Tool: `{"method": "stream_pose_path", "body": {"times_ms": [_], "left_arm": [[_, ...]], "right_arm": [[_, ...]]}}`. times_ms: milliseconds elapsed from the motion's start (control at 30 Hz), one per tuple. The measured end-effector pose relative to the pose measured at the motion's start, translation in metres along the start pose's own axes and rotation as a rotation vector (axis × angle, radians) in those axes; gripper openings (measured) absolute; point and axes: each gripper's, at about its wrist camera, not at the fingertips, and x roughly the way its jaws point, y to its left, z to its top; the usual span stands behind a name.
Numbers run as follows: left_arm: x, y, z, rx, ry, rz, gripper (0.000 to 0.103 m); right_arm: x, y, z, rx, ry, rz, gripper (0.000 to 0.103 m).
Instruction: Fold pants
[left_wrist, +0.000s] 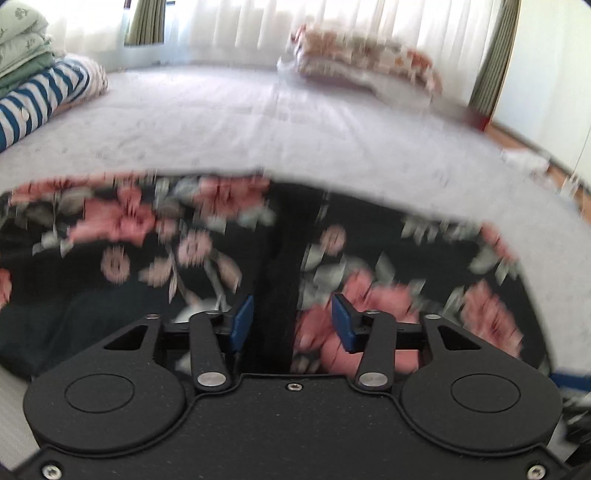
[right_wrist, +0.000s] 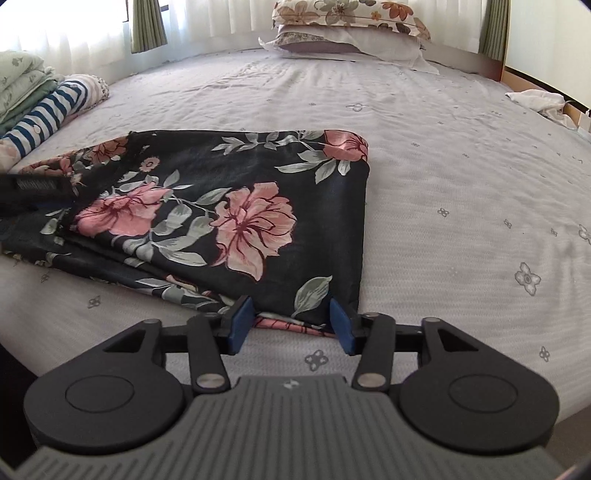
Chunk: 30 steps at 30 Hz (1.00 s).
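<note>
The pants (right_wrist: 229, 214) are black with pink flowers and lie folded on the bed. In the right wrist view my right gripper (right_wrist: 291, 325) is open, its blue pads on either side of the near corner of the fabric. In the left wrist view, which is blurred, the pants (left_wrist: 155, 236) fill the lower half and my left gripper (left_wrist: 293, 319) is open just above them, over a dark seam band. The left gripper's body shows at the left edge of the right wrist view (right_wrist: 33, 188), over the pants' left end.
The bed has a pale lilac sheet (right_wrist: 461, 184). Stacked floral pillows (right_wrist: 351, 26) lie at the far end. Folded green bedding and a blue-striped garment (right_wrist: 48, 107) lie far left. A white cloth (right_wrist: 539, 99) lies by the right edge.
</note>
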Motion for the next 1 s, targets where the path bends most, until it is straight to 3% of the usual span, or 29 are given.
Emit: {"method": "stream_pose_path", "body": {"times_ms": [167, 433, 600, 667, 700, 767, 867, 1000], "left_arm": [[-0.007, -0.005, -0.025, 0.084, -0.027, 0.058, 0.038], [-0.017, 0.001, -0.030, 0.072, -0.022, 0.054, 0.039], [-0.023, 0.002, -0.034, 0.079, -0.019, 0.052, 0.039], [-0.026, 0.007, -0.033, 0.063, -0.015, 0.034, 0.039], [-0.027, 0.011, -0.032, 0.050, -0.012, 0.022, 0.038], [-0.031, 0.018, -0.030, 0.016, -0.003, -0.006, 0.038], [-0.038, 0.036, -0.020, -0.043, 0.000, -0.030, 0.039], [-0.053, 0.078, 0.007, -0.091, -0.082, 0.029, 0.052]], "right_arm": [[-0.006, 0.004, 0.012, 0.013, -0.046, 0.023, 0.074], [0.008, 0.022, 0.047, 0.025, -0.155, 0.068, 0.081], [0.048, 0.037, 0.053, 0.027, -0.112, 0.078, 0.081], [0.065, 0.048, 0.043, -0.031, -0.073, 0.043, 0.078], [0.068, 0.054, 0.034, -0.071, -0.095, 0.020, 0.078], [0.064, 0.060, 0.026, -0.111, -0.124, -0.009, 0.078], [0.055, 0.057, 0.026, -0.106, -0.090, 0.013, 0.078], [0.041, 0.050, 0.033, -0.097, -0.040, 0.052, 0.080]]}}
